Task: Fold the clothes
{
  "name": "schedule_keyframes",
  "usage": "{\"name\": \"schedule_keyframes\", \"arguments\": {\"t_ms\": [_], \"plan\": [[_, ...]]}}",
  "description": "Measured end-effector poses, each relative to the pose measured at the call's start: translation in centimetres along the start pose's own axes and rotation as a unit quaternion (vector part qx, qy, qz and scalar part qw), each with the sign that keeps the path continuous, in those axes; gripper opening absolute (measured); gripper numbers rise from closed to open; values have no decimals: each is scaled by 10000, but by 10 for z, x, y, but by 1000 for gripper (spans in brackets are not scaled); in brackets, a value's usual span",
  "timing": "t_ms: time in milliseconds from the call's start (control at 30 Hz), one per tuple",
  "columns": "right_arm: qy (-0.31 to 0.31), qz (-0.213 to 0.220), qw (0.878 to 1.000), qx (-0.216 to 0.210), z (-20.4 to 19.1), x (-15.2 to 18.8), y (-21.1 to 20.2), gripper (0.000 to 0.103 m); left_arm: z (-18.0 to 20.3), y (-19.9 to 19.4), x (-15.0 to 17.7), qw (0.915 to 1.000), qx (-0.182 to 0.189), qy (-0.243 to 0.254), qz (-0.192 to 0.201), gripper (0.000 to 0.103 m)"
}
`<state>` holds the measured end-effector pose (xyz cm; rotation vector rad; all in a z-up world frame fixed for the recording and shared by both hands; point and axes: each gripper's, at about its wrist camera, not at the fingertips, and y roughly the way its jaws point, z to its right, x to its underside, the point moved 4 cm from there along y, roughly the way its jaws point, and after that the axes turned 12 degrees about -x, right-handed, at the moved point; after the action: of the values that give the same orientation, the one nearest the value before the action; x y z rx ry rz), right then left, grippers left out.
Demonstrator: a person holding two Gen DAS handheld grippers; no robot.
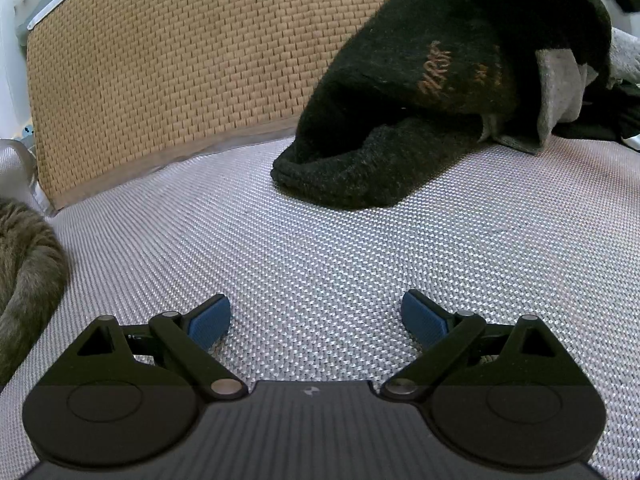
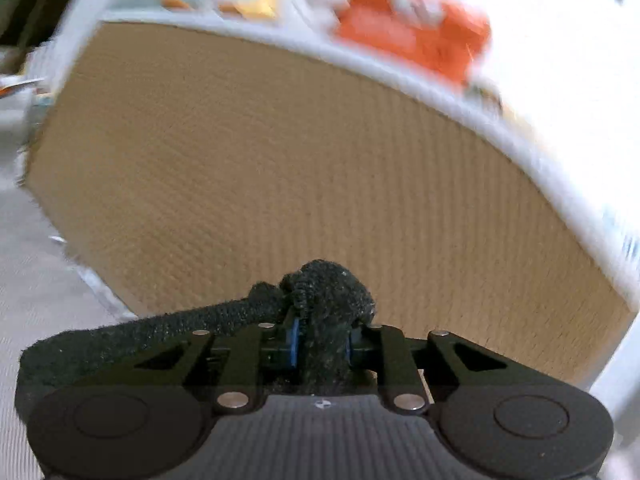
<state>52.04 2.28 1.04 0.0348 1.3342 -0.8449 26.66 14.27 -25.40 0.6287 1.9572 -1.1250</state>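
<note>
A dark knitted garment (image 1: 404, 92) with faint tan lettering and a grey lining hangs down at the upper right of the left wrist view, its lower end resting on the grey woven surface (image 1: 320, 248). My left gripper (image 1: 316, 318) stands open low over that surface, nothing between its blue pads, well short of the garment. In the right wrist view my right gripper (image 2: 320, 346) is shut on a bunched fold of the dark garment (image 2: 324, 292), and a band of it trails off to the left. That view is motion-blurred.
A tan woven panel (image 1: 168, 80) stands upright behind the grey surface, also filling the right wrist view as the same tan panel (image 2: 300, 184). A furry grey-brown shape (image 1: 28, 280) lies at the left edge. More dark and grey clothes (image 1: 616, 80) pile at the far right. A blurred orange object (image 2: 412, 28) sits beyond the panel.
</note>
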Motion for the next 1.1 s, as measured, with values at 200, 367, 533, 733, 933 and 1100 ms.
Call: {"name": "schedule_keyframes", "arguments": {"t_ms": [200,367,533,733,933,1100], "plan": [[1149,-829,9880,-622,14,57,26,39,0,1,-1,10000,24,-26,-10,97],[1488,-194,9831,-1050,26,73,-22,42,-2,3,-3,10000,43,-34,-28,97],[1417,21,9820,-1245,17,87,-73,45,-3,2,-5,10000,37,-19,-45,97],[1350,173,9841,-1141,4,111,-128,66,-2,1,-7,10000,23,12,-78,97],[1454,378,9875,-484,-7,151,-164,66,1,0,-9,9998,-69,153,-114,97],[1346,552,9891,207,-32,183,-173,66,1,-6,-17,9996,95,111,-258,84]]}}
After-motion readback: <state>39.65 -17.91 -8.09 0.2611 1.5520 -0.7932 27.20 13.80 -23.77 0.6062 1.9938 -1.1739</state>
